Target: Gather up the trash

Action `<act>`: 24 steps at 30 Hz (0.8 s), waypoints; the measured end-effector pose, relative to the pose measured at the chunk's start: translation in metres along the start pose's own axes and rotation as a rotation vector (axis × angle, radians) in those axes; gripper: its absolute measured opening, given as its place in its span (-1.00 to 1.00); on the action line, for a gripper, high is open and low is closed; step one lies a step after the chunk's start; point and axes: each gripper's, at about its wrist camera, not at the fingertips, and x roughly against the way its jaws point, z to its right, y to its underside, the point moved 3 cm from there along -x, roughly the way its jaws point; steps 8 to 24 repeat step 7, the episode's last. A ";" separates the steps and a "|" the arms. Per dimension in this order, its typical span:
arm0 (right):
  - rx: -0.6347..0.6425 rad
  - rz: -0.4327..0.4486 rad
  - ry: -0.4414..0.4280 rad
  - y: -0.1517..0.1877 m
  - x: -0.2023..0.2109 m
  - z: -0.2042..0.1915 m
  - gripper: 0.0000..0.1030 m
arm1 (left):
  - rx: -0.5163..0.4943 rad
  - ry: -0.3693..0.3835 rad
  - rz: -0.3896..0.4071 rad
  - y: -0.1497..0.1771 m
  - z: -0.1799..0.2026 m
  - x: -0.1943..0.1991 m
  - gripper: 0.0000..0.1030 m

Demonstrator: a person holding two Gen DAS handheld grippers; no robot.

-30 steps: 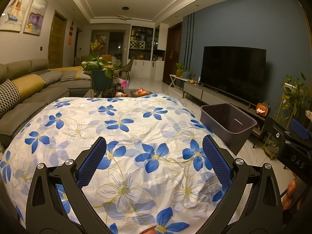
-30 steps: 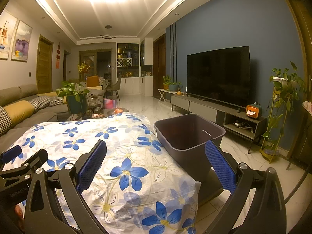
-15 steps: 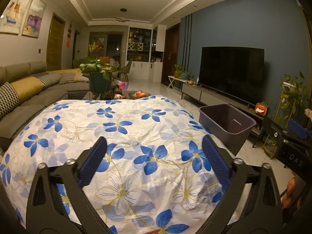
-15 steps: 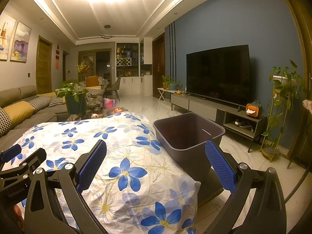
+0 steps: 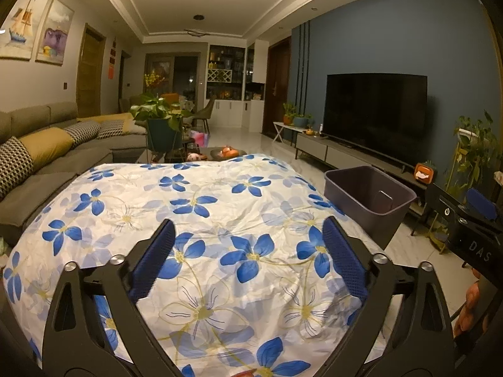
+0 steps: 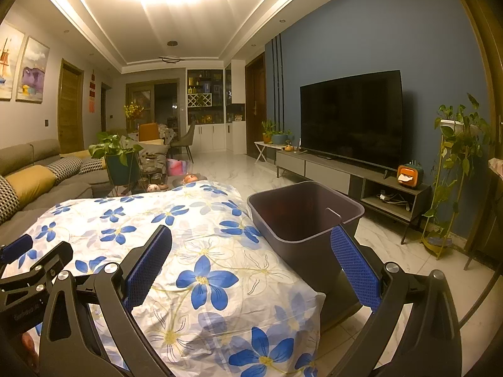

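A dark grey plastic bin (image 5: 371,194) (image 6: 301,216) stands on the floor at the right edge of a table under a white cloth with blue flowers (image 5: 204,220) (image 6: 176,238). I see no loose trash on the cloth. My left gripper (image 5: 250,235) hovers open over the cloth's near middle, nothing between its blue pads. My right gripper (image 6: 251,245) is open too, above the table's near right corner, its right finger (image 6: 352,260) in front of the bin. The right gripper's body shows at the left view's right edge, and the left gripper's body at the right view's left edge.
A grey sofa (image 5: 47,157) with yellow and patterned cushions runs along the left. A potted plant (image 5: 160,125) and a low table with small items stand beyond the cloth. A TV (image 6: 352,116) on a low cabinet lines the right wall, with a plant stand (image 6: 452,169).
Both views have tilted slightly upward, so the table and bin sit a little lower in frame. The grippers stay open and hold nothing.
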 end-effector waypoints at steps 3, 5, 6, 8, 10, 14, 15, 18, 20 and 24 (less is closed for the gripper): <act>-0.002 0.000 0.000 0.000 -0.001 0.000 0.89 | -0.007 -0.019 0.005 -0.002 0.000 0.001 0.88; -0.003 -0.001 -0.002 0.000 -0.001 0.000 0.89 | -0.001 -0.018 0.006 -0.002 -0.002 0.001 0.88; -0.003 -0.001 -0.002 0.000 -0.001 0.000 0.89 | 0.013 -0.009 -0.002 -0.002 -0.003 0.000 0.88; -0.003 0.000 -0.001 0.000 -0.001 -0.001 0.89 | 0.023 -0.006 -0.007 -0.002 -0.005 0.000 0.88; -0.003 0.000 -0.001 0.000 -0.001 -0.001 0.89 | 0.023 -0.006 -0.007 -0.002 -0.005 0.000 0.88; -0.003 0.000 -0.001 0.000 -0.001 -0.001 0.89 | 0.023 -0.006 -0.007 -0.002 -0.005 0.000 0.88; -0.003 0.000 -0.001 0.000 -0.001 -0.001 0.89 | 0.023 -0.006 -0.007 -0.002 -0.005 0.000 0.88; -0.003 0.000 -0.001 0.000 -0.001 -0.001 0.89 | 0.023 -0.006 -0.007 -0.002 -0.005 0.000 0.88; -0.003 0.000 -0.001 0.000 -0.001 -0.001 0.89 | 0.023 -0.006 -0.007 -0.002 -0.005 0.000 0.88; -0.003 0.000 -0.001 0.000 -0.001 -0.001 0.89 | 0.023 -0.006 -0.007 -0.002 -0.005 0.000 0.88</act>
